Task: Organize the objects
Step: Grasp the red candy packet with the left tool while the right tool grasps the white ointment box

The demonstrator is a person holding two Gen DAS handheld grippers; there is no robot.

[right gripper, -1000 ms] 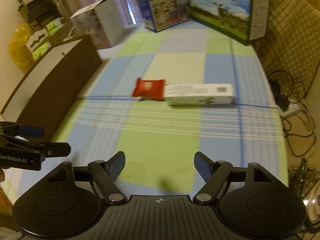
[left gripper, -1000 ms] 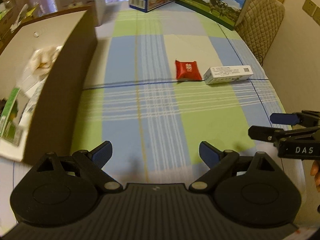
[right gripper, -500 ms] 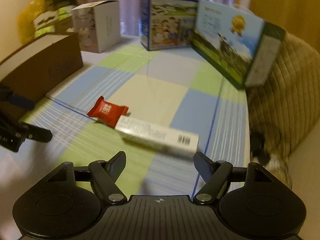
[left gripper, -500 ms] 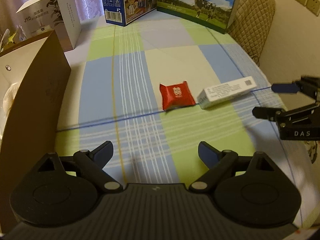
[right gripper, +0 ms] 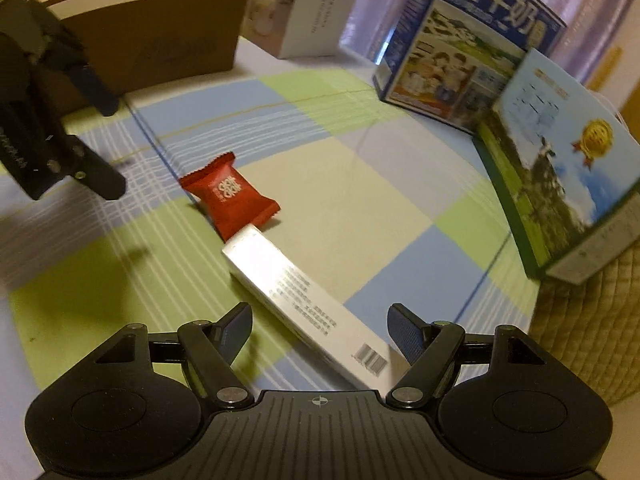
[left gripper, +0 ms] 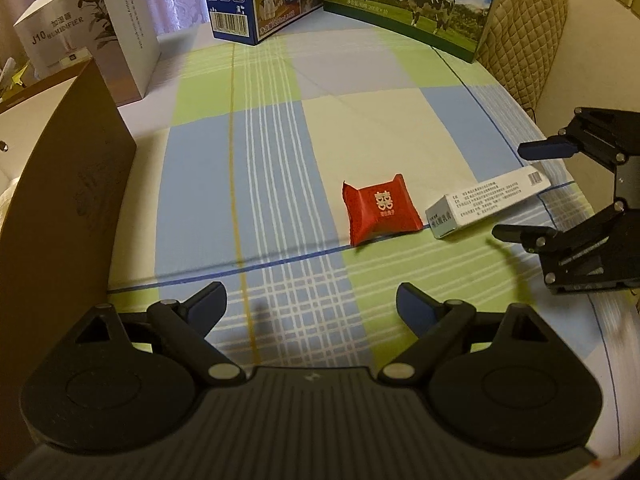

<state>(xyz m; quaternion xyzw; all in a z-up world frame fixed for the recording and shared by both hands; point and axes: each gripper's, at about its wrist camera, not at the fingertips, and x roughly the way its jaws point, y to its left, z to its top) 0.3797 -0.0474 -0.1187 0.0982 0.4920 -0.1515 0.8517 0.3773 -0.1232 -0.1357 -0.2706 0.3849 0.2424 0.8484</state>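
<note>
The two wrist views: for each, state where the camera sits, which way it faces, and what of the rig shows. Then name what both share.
Left wrist view: sits on the left gripper, angled down over the checked tablecloth; its open fingers and the right gripper show.
Right wrist view: sits on the right gripper, jaws closing around the long white carton, not yet pressing; left gripper shows.
Shared: red foil sachet, carton, brown cardboard box.

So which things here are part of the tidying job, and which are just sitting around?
In play:
- white box, between the right gripper's closing jaws, not yet pinched
- red packet, ahead of the open left gripper
- brown carton, probably where they go

Lying about:
- milk boxes
- humidifier box
- quilted chair
- checked cloth
</note>
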